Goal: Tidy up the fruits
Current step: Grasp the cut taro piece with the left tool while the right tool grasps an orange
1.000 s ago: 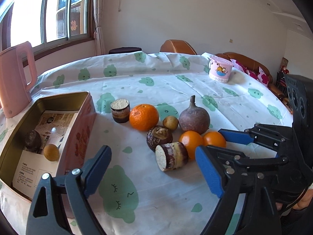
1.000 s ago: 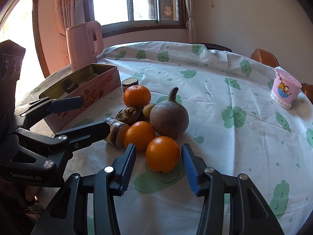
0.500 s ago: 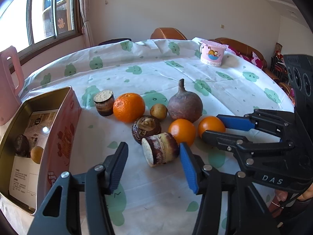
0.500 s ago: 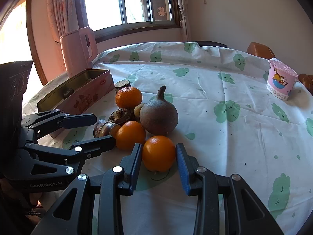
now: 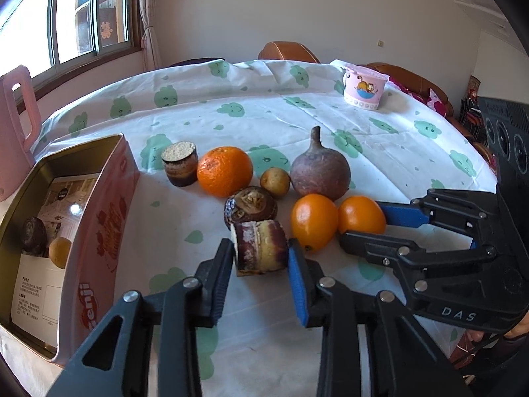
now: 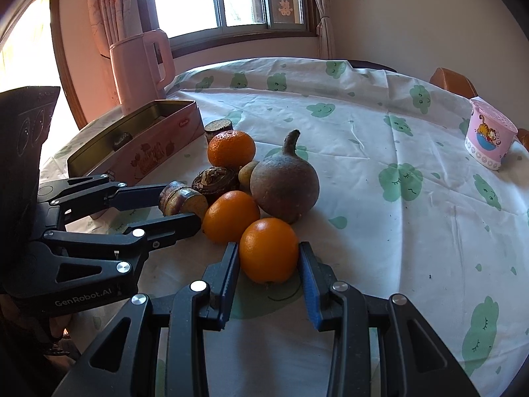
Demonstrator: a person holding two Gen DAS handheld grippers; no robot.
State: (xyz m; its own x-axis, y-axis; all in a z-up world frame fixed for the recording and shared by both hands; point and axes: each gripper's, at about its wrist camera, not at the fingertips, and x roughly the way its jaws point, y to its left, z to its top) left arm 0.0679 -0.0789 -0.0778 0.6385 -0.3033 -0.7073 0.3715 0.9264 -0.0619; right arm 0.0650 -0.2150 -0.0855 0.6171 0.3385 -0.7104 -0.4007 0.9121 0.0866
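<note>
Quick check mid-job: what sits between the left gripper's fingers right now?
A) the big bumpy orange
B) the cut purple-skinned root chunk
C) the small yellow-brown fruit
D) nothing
B: the left gripper has its pads on both sides of the cut purple-skinned root chunk, which lies on the tablecloth.

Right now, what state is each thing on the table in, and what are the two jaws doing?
Left gripper: jaws shut on the cut root piece.
Right gripper: jaws shut on the near orange.
Tin box: open, a dark fruit and a small orange fruit inside.
Pink cup: upright, far side.
Pink jug: upright, behind the tin.
Big round root: stem up, loose.
</note>
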